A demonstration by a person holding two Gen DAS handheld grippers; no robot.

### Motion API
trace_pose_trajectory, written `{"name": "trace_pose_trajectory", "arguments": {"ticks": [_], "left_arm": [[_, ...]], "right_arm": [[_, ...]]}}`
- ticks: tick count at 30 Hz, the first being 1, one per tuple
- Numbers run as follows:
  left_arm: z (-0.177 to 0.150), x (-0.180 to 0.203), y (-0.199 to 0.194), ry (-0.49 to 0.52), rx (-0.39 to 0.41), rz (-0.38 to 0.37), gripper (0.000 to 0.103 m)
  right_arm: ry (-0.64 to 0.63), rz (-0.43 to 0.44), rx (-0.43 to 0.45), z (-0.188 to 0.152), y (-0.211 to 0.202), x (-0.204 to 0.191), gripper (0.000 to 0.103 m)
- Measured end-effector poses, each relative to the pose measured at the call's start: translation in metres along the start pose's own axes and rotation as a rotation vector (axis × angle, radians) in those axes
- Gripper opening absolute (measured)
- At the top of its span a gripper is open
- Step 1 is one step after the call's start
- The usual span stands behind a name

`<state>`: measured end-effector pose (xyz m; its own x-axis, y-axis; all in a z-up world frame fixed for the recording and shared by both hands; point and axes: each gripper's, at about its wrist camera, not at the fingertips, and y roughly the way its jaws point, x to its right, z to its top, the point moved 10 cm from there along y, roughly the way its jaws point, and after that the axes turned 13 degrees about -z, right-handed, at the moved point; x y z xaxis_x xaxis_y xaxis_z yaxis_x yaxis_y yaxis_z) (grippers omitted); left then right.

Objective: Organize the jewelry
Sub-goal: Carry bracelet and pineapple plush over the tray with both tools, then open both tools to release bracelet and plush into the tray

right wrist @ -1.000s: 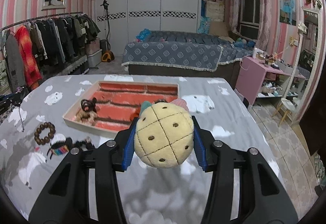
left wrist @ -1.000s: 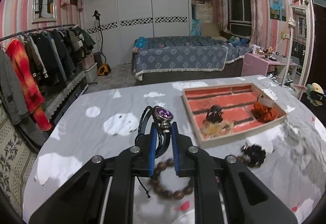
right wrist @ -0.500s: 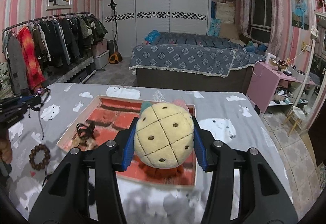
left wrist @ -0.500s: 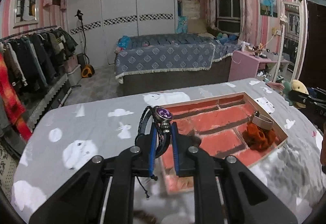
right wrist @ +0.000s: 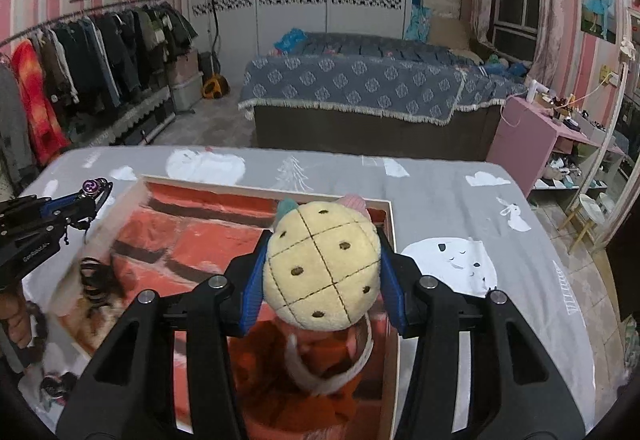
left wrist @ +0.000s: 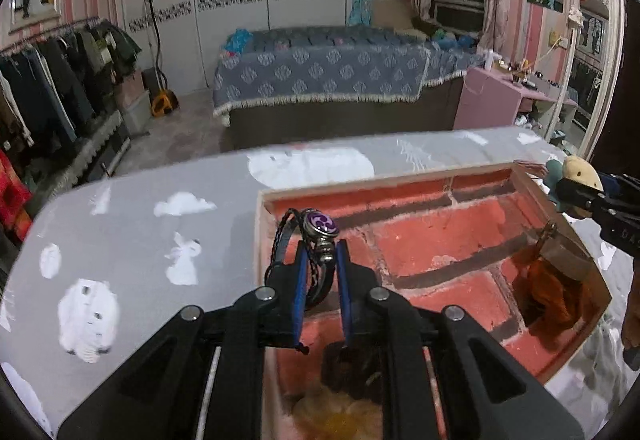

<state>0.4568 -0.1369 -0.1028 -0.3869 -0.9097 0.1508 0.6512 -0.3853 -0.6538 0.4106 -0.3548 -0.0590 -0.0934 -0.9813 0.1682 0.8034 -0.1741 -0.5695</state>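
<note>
L tongs pinching braided bracelet, "GenRobot.AI" on side; R tongs pinching plush pineapple; both over tray.

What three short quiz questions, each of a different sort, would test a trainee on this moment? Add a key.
1. True or false: the left gripper is shut on a bracelet.
2. What does the right gripper hold? A) a comb B) a yellow plush toy C) nothing
3. What lies below both grippers?

Key
1. True: a dark braided one with a purple charm.
2. B.
3. The tray with the red brick lining, on the grey cloth.
</note>
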Motion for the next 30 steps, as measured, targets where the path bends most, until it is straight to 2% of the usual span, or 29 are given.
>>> {"name": "trace_pose_trajectory", "arguments": {"ticks": [6, 18, 19, 20, 23, 27, 29, 30], "left_arm": [[-0.010, -0.005, 0.024, -0.028, -0.065, 0.002, 0.014], [-0.026, -0.009, 0.047, -0.068, -0.168, 0.008, 0.019], [-0.027, -0.008, 0.049, -0.068, -0.179, 0.006, 0.020], [-0.028, -0.009, 0.049, -0.072, -0.184, 0.007, 0.027], [-0.026, -0.012, 0.046, -0.096, -0.168, 0.001, 0.052], [-0.022, -0.013, 0.038, -0.111, -0.134, -0.022, 0.060], [-0.020, -0.011, 0.031, -0.122, -0.111, -0.035, 0.063], [-0.019, -0.010, 0.025, -0.130, -0.097, -0.044, 0.063]], "right_arm": [[-0.029, -0.020, -0.074, -0.010, 0.033, -0.007, 0.050], [-0.033, -0.020, -0.147, -0.015, 0.055, -0.005, 0.053], [-0.035, -0.021, -0.150, -0.015, 0.056, -0.005, 0.054], [-0.036, -0.022, -0.152, -0.015, 0.056, -0.005, 0.055], [-0.029, -0.017, -0.154, -0.014, 0.057, -0.004, 0.056], [-0.005, -0.007, -0.116, -0.010, 0.048, -0.001, 0.061], [0.009, -0.001, -0.085, -0.006, 0.039, 0.002, 0.069], [0.012, 0.000, -0.077, -0.005, 0.035, 0.003, 0.070]]}}
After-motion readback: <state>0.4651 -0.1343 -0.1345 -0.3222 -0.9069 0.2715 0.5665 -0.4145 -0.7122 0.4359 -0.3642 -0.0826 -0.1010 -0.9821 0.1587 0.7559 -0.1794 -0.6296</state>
